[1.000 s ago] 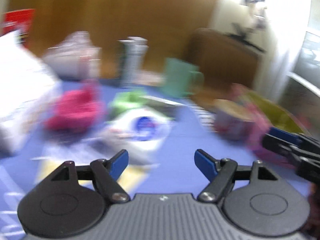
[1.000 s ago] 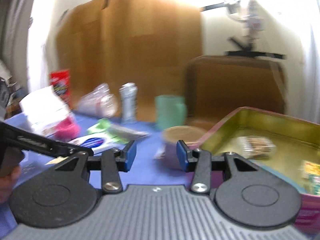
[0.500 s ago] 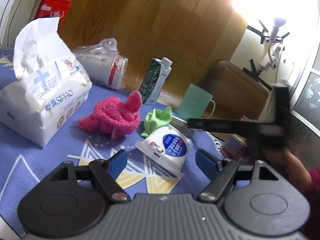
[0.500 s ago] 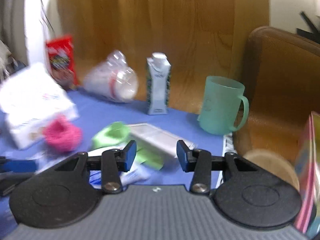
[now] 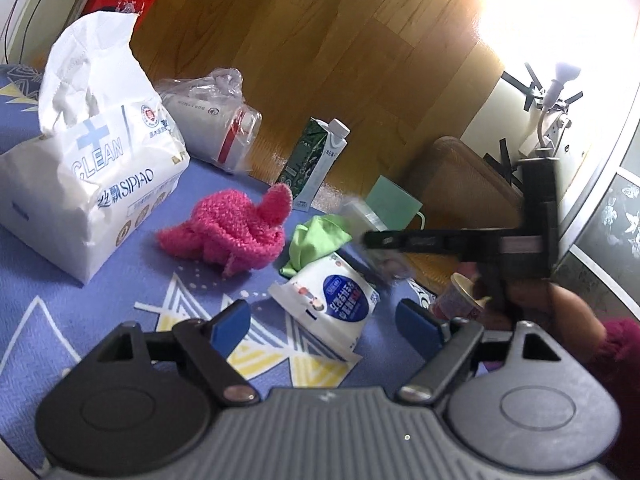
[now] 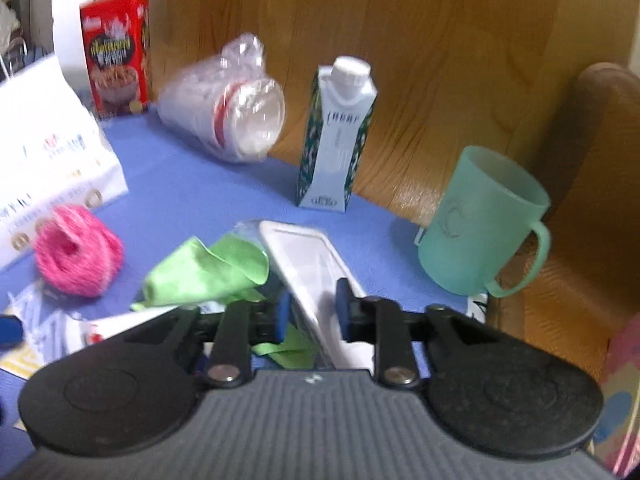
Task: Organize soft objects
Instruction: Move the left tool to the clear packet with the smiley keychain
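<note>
A pink knitted piece [image 5: 230, 236] lies on the blue cloth; it also shows in the right wrist view [image 6: 78, 252]. A green cloth [image 5: 316, 240] lies next to it, partly under a clear flat plastic box [image 6: 308, 264]; the cloth also shows in the right wrist view [image 6: 204, 272]. A white soft pouch [image 5: 332, 300] lies in front of my left gripper [image 5: 322, 326], which is open and empty. My right gripper [image 6: 310, 316] has its jaws closed to a narrow gap around the box's near end; it appears in the left wrist view [image 5: 384, 240] too.
A tissue pack [image 5: 80, 176], bagged paper cups [image 6: 228, 112], a milk carton [image 6: 338, 136], a red box [image 6: 116, 52] and a teal mug [image 6: 476, 220] stand around. A small cup [image 5: 460, 296] sits at right. A wooden wall [image 6: 440, 40] backs the table.
My right gripper has moved forward and down over the flat plastic box and narrowed its jaws around it. The left gripper has held nearly still over the last half second.
</note>
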The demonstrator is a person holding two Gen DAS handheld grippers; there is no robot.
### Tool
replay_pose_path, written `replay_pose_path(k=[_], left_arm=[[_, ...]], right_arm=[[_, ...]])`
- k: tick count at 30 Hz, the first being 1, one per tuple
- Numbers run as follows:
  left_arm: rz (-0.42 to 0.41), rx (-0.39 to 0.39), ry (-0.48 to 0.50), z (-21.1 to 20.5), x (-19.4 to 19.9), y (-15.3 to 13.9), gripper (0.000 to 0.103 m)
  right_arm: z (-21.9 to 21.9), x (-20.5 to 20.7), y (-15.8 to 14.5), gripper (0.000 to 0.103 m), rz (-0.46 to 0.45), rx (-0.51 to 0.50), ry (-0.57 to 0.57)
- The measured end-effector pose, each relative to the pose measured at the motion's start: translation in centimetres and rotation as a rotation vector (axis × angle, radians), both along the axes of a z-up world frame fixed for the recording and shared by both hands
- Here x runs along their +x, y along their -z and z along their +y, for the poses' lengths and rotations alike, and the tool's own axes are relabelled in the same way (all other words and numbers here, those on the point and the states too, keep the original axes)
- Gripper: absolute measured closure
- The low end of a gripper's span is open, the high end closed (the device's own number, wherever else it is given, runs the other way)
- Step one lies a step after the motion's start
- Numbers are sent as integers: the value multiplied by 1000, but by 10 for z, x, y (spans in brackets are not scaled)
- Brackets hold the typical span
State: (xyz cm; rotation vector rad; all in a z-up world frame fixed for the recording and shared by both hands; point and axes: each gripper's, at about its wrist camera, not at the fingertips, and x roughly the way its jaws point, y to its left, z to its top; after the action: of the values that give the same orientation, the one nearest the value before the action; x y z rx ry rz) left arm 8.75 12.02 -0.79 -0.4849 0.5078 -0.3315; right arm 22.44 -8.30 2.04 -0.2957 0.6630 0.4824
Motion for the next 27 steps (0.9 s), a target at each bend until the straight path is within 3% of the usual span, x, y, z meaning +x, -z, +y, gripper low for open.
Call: replay_pose_path(k=[4, 6, 10, 13, 14, 16, 18, 19, 23, 24, 25, 27], left_arm=[[-12, 2, -1, 0, -2, -1, 20], [-18, 1, 2, 0, -3, -2, 20], [-25, -6, 35, -2, -5, -3, 20], [-20, 8, 71, -8, -5, -3, 20], [-17, 19, 81, -12, -5, -4, 20], [-3, 41, 98, -21, -6, -5, 20], [17, 20, 122, -29, -10, -5, 20], [29, 1, 141, -34, -12, -4, 20], [72, -7, 220, -59, -19, -6, 20], [86, -7, 239, -65, -20, -7, 17], [104, -10, 254, -72, -20, -7, 6], [153, -26, 275, -84, -19, -4, 0]], right_arm=[[-28, -26, -26, 88, 3, 161, 39], [-45, -49, -35, 88, 49, 280, 12], [-87, -92, -22, 88, 290, 585, -62], [-114, -120, 8, 87, 420, 706, -65], [-120, -127, 16, 86, 417, 697, -39], [-134, -142, 23, 80, 327, 626, 55], [-142, -156, 22, 50, 195, 501, 145], [-146, -165, 22, 47, 128, 461, 164], [-151, -190, 22, 44, 84, 445, 100], [-146, -198, 23, 39, 69, 419, 65], [-142, -206, 21, 35, 47, 380, 32], [-130, -218, 26, 14, -6, 290, -24]])
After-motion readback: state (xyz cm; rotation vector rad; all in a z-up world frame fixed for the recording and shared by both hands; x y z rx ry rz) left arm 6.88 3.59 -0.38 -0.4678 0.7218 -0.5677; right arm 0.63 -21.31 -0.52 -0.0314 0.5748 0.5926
